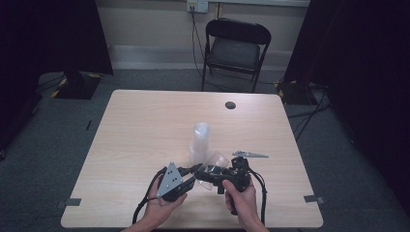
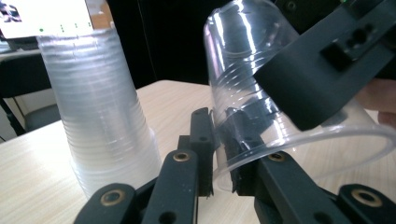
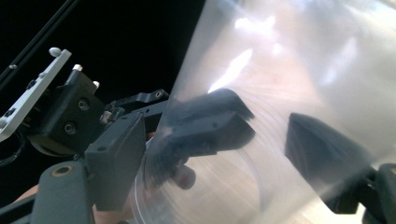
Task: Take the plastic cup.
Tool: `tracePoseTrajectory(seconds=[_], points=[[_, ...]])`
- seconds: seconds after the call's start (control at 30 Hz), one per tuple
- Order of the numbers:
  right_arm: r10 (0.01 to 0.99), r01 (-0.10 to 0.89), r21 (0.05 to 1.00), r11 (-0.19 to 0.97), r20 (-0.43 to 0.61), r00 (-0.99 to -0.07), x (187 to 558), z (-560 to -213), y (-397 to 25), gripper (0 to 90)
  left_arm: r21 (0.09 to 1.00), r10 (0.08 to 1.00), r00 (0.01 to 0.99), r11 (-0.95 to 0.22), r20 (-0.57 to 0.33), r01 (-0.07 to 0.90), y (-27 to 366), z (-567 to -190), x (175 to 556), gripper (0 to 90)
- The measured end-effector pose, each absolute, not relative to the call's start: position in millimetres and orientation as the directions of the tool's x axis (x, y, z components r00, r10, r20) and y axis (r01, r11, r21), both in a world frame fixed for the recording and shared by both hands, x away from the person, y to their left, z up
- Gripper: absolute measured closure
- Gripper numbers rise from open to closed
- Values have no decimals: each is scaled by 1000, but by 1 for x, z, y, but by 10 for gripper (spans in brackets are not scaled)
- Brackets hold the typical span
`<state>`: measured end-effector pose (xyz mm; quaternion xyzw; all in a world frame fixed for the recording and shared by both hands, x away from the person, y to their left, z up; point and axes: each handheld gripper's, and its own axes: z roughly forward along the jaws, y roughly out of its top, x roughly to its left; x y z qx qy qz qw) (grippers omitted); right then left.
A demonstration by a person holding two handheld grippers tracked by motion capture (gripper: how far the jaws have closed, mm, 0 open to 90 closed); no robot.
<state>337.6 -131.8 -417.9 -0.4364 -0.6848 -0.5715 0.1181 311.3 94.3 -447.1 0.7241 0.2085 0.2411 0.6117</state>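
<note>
Tabletop: both claws [image 1: 194, 170] [image 1: 203, 175] grip one clear cup [image 2: 243, 84]; cup stack [image 2: 100, 116] stands beside.

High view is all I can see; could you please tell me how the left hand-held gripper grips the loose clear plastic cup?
Observer: The left hand-held gripper pinches the clear plastic cup at its rim, one jaw inside the wall, one outside.
Operator: And the right one, please?
Observer: The right hand-held gripper straddles the cup's body; one black jaw lies against its outside.
Operator: Is the stack touching it?
Observer: No, the upside-down stack of clear plastic cups stands apart, beside it.
</note>
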Motion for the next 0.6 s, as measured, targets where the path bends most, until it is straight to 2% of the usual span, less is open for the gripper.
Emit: tracePoseTrajectory(seconds=[0.13,0.2,0.6], points=[[460,732,680,-34,661,-592,339,-418,-134,146,988,603,795,-151,62,38,95,-447,313,837],[453,732,680,-44,667,-592,340,-419,-136,146,986,603,798,-136,7,94,98,-447,316,842],[472,707,706,-42,637,-609,342,-418,-142,151,975,614,785,-114,-80,189,114,-445,326,844]])
